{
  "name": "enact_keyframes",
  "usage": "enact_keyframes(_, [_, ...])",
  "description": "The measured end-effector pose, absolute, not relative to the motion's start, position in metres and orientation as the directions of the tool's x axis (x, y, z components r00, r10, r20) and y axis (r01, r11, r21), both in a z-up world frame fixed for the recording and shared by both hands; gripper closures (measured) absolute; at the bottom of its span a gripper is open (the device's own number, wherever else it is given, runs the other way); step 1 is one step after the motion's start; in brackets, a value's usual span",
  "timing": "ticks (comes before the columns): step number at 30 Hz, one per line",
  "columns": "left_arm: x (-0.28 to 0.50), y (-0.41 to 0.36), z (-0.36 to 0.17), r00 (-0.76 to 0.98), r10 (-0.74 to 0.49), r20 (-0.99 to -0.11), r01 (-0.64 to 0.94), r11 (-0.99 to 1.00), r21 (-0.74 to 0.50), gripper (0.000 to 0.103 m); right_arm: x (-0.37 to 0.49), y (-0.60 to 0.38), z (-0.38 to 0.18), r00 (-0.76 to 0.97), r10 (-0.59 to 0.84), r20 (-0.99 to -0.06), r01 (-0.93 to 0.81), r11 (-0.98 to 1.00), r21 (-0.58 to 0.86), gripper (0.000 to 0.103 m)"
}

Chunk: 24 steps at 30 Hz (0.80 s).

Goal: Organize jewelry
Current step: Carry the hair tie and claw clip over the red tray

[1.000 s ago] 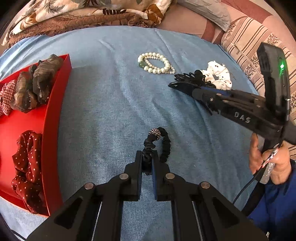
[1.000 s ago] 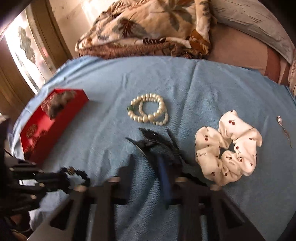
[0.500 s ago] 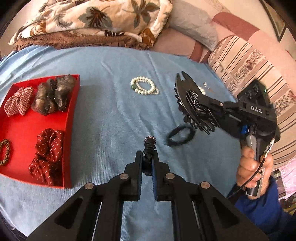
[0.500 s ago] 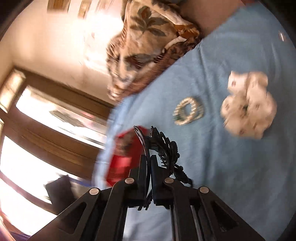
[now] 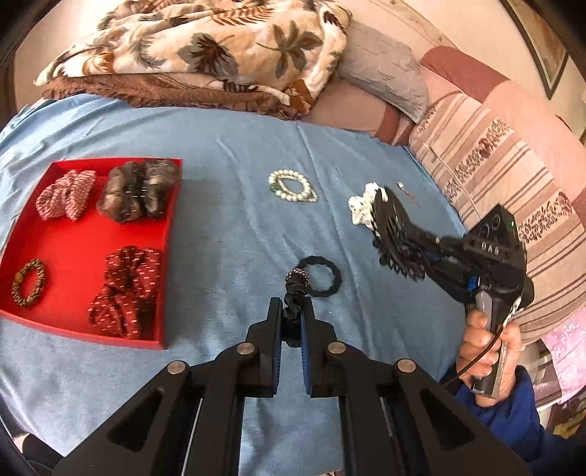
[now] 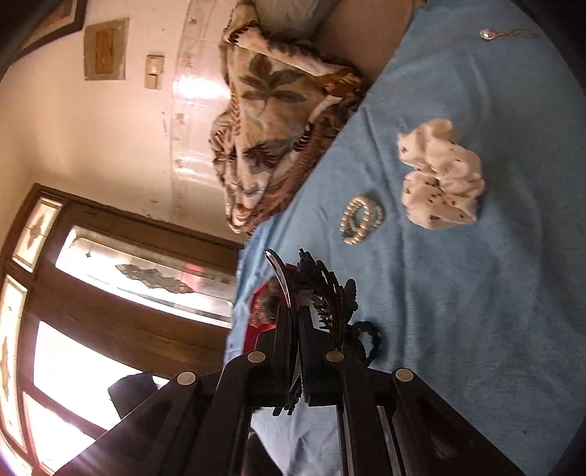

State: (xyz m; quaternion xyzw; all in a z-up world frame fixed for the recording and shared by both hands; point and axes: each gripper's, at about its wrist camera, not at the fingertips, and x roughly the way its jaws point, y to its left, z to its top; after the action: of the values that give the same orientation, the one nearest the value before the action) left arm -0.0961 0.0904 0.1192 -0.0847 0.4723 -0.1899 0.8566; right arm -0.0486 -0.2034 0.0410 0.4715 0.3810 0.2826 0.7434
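My left gripper (image 5: 291,315) is shut on a black hair tie with a beaded knot (image 5: 297,283), held above the blue bedspread. My right gripper (image 6: 296,311) is shut on a black hair claw clip (image 6: 322,296) and is rolled sideways; it shows in the left wrist view (image 5: 395,234) to the right, above the bed. A red tray (image 5: 166,234) at left holds several scrunchies and a small beaded bracelet (image 5: 28,282). A pearl bracelet (image 5: 292,186), a white scrunchie (image 6: 441,175) and an earring (image 6: 489,34) lie on the bed.
A black hair band (image 5: 322,276) lies on the bedspread just beyond my left fingertips. A folded leaf-print blanket (image 5: 205,55) and pillows (image 5: 384,69) line the far edge. A striped cushion (image 5: 512,175) is at right. A window (image 6: 110,293) is beside the bed.
Both grippers have lifted their items off the bed. The right gripper picked up the claw clip and rolled sideways. The left view has pulled back, showing the whole tray.
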Motion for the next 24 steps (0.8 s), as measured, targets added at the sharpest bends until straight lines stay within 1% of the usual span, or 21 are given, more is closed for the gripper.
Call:
enact_keyframes(5, [-0.096, 0.123, 0.126, 0.524, -0.37, -0.767, 0.187, 0.929, -0.32, 0.094, -0.053, -0.188, 0.04, 0.52, 0.775, -0.36, -0.065, 0.456, 0.888, 0.098])
enact_keyframes(10, [-0.089, 0.173, 0.131, 0.566, -0.306, -0.765, 0.093, 0.946, -0.31, 0.094, -0.055, -0.156, 0.063, 0.485, 0.778, -0.399, -0.133, 0.517, 0.846, 0.097])
enact_keyframes(16, [-0.079, 0.238, 0.131, 0.593, -0.232, -0.771, -0.01, 0.956, -0.295, 0.094, -0.043, -0.08, 0.101, 0.403, 0.785, -0.471, -0.269, 0.594, 0.758, 0.098])
enact_keyframes(20, [-0.064, 0.273, 0.124, 0.588, -0.228, -0.776, -0.055, 0.946, -0.319, 0.094, -0.027, -0.017, 0.112, 0.349, 0.766, -0.54, -0.339, 0.64, 0.689, 0.098])
enact_keyframes(24, [-0.049, 0.296, 0.117, 0.586, -0.239, -0.774, -0.081, 0.933, -0.35, 0.094, -0.012, 0.033, 0.11, 0.317, 0.736, -0.598, -0.375, 0.676, 0.634, 0.097])
